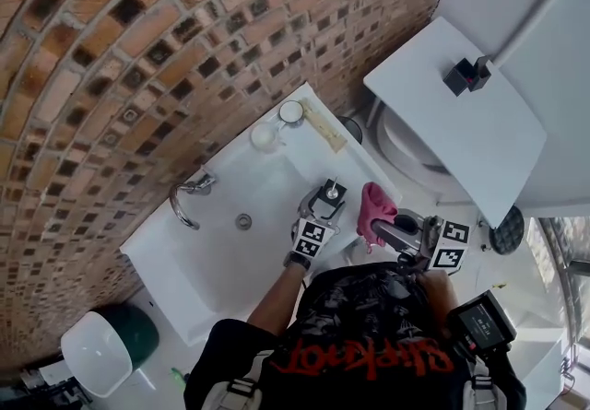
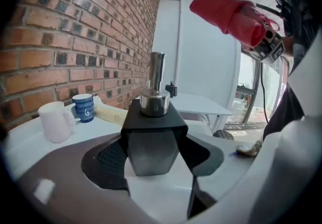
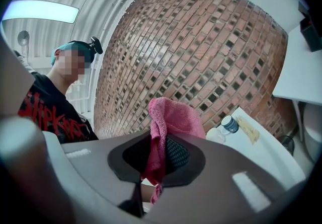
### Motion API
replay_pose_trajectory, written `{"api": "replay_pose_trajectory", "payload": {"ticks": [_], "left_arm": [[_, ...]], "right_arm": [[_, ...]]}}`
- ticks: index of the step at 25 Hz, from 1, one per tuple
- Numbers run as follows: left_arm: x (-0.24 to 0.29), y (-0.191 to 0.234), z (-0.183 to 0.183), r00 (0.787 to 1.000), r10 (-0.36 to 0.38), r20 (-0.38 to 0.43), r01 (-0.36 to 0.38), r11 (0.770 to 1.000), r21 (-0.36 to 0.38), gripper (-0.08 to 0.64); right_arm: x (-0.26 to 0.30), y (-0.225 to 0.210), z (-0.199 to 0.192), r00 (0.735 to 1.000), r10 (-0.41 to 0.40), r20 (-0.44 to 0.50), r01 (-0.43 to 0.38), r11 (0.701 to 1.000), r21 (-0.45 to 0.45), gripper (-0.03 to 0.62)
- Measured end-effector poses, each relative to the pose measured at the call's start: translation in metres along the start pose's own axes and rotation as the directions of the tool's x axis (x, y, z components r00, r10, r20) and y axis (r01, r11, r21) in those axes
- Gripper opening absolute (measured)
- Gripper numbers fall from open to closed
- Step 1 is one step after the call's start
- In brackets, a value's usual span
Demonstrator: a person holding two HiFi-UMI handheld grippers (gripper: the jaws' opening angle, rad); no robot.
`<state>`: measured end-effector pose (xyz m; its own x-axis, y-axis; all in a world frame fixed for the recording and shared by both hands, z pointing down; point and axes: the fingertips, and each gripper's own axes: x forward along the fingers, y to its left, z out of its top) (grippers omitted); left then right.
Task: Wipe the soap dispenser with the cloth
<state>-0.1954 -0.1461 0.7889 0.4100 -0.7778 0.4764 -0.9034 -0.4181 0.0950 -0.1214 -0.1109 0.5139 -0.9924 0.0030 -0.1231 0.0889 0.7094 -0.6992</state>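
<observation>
1. The left gripper [image 1: 321,211] has its jaws set wide and clamped on the black body of the soap dispenser [image 2: 151,137], whose chrome pump stands upright above them.
2. The dispenser stands on the front right rim of the white sink [image 1: 212,251].
3. The right gripper [image 1: 389,231] has its jaws pressed together on a pink cloth [image 3: 168,117], which bunches out above them.
4. The cloth hangs near the dispenser's right side, apart from it.
5. A white mug [image 2: 54,121] and a blue cup [image 2: 83,107] stand by the brick wall.
</observation>
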Motion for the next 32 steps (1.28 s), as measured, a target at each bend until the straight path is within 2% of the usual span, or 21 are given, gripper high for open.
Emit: {"api": "replay_pose_trajectory", "payload": {"ticks": [3, 5, 9, 13, 16, 19, 21, 22, 25, 27, 29, 31, 32], "left_arm": [[0.011, 0.001, -0.016, 0.998, -0.030, -0.052, 0.028, 0.999, -0.041, 0.305], [0.009, -0.003, -0.015, 0.998, -0.043, -0.050, 0.040, 0.997, -0.058, 0.307], [-0.005, -0.005, 0.004, 0.999, -0.049, 0.000, 0.049, 0.992, -0.116, 0.308], [-0.018, -0.004, 0.006, 0.996, -0.084, 0.009, 0.084, 0.980, -0.179, 0.315], [-0.037, 0.001, 0.013, 0.995, -0.078, 0.060, 0.090, 0.968, -0.234, 0.316], [-0.057, 0.006, 0.020, 0.991, -0.063, 0.119, 0.095, 0.954, -0.285, 0.316], [-0.070, 0.007, 0.028, 0.988, -0.058, 0.140, 0.095, 0.958, -0.272, 0.316], [-0.077, 0.005, 0.035, 0.986, -0.055, 0.155, 0.095, 0.960, -0.262, 0.315], [-0.104, -0.002, 0.068, 0.971, -0.040, 0.236, 0.098, 0.966, -0.239, 0.314], [-0.124, -0.007, 0.092, 0.958, -0.005, 0.285, 0.067, 0.975, -0.210, 0.310], [-0.133, -0.010, 0.102, 0.960, 0.036, 0.276, 0.016, 0.983, -0.182, 0.245], [-0.136, -0.016, 0.098, 0.973, 0.044, 0.227, 0.000, 0.981, -0.192, 0.222], [-0.137, -0.019, 0.095, 0.977, 0.047, 0.207, -0.003, 0.978, -0.208, 0.184]], "right_arm": [[-0.002, 0.004, -0.004, 1.000, -0.009, 0.009, 0.009, 1.000, -0.001, 0.040], [-0.004, 0.008, -0.005, 1.000, -0.011, 0.014, 0.011, 1.000, -0.006, 0.040], [-0.007, 0.008, -0.006, 1.000, -0.012, 0.022, 0.013, 1.000, -0.005, 0.040], [0.001, 0.008, -0.008, 1.000, -0.008, 0.020, 0.008, 1.000, -0.009, 0.040], [0.010, 0.013, -0.007, 1.000, -0.014, 0.013, 0.015, 0.999, -0.045, 0.040], [0.017, 0.018, -0.006, 0.998, -0.057, 0.003, 0.057, 0.991, -0.117, 0.040], [0.017, 0.018, -0.009, 0.992, -0.129, -0.011, 0.124, 0.973, -0.195, 0.040], [0.015, 0.016, -0.012, 0.984, -0.179, -0.021, 0.169, 0.955, -0.245, 0.040], [0.011, 0.008, -0.023, 0.942, -0.333, -0.044, 0.287, 0.867, -0.408, 0.040], [0.010, 0.005, -0.027, 0.923, -0.384, -0.041, 0.321, 0.822, -0.470, 0.040], [0.006, 0.008, -0.028, 0.918, -0.396, -0.027, 0.334, 0.807, -0.487, 0.040], [-0.001, 0.014, -0.030, 0.920, -0.391, -0.016, 0.334, 0.807, -0.487, 0.040], [-0.005, 0.017, -0.030, 0.923, -0.385, -0.012, 0.331, 0.810, -0.484, 0.040]]}}
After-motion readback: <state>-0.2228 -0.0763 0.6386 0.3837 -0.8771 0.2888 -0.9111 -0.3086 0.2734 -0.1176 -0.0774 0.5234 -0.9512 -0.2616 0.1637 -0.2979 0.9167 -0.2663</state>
